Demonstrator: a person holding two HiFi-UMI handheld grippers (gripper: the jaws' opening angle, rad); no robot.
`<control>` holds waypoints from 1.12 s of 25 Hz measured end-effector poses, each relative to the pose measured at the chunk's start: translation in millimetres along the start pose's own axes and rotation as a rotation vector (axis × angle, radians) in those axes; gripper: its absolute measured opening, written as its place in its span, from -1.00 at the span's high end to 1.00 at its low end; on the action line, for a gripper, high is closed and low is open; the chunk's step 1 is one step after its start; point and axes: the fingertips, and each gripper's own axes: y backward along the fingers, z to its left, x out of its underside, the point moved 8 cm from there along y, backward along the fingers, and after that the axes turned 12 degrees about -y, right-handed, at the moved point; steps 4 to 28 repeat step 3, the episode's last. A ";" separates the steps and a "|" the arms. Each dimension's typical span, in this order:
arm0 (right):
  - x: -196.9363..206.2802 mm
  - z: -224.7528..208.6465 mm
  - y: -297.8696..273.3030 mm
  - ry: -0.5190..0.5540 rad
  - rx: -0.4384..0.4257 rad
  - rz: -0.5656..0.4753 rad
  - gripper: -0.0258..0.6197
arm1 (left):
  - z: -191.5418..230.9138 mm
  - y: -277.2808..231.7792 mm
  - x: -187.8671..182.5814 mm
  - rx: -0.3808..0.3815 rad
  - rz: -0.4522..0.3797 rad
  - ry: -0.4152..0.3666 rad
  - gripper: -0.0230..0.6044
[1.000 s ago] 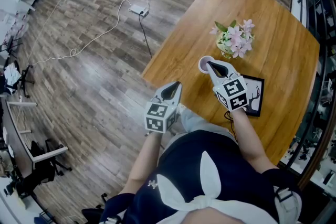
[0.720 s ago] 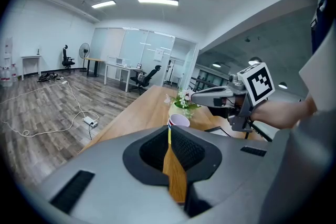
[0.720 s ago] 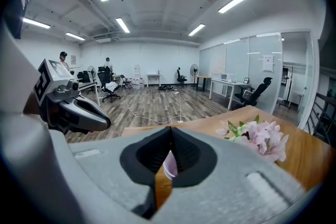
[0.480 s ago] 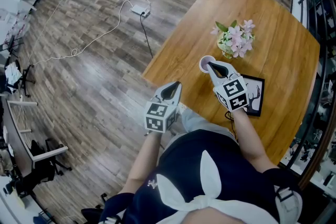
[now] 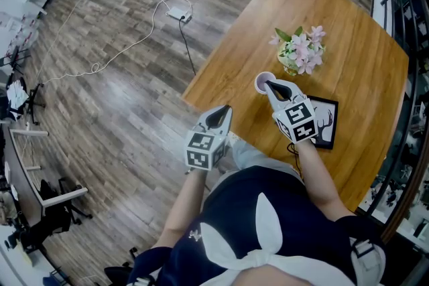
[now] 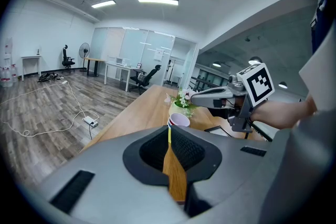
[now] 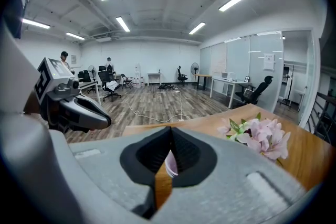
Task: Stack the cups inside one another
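Right hand-held gripper [image 5: 269,83] closed, tilted down, beside cups [image 5: 259,84]

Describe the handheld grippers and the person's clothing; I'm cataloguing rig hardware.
The left gripper and right gripper are pale grey moulded shells tapering to beaks, with black ribbed pads. Each carries a white cube printed with black square markers. The person wears a navy top with white panels.

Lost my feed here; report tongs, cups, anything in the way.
Left tongs shut, empty, at edge of table. Right tongs shut, empty, above cup stack. Stack looks nested, upright. Flowers close behind; nothing blocking.
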 end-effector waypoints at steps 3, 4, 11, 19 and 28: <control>2.8 -2.7 -1.2 -0.002 0.000 0.001 0.93 | -0.4 -3.0 2.2 0.000 0.002 0.000 0.83; 2.8 -2.7 -1.2 -0.002 0.000 0.001 0.93 | -0.4 -3.0 2.2 0.000 0.002 0.000 0.83; 2.8 -2.7 -1.2 -0.002 0.000 0.001 0.93 | -0.4 -3.0 2.2 0.000 0.002 0.000 0.83; 2.8 -2.7 -1.2 -0.002 0.000 0.001 0.93 | -0.4 -3.0 2.2 0.000 0.002 0.000 0.83; 2.8 -2.7 -1.2 -0.002 0.000 0.001 0.93 | -0.4 -3.0 2.2 0.000 0.002 0.000 0.83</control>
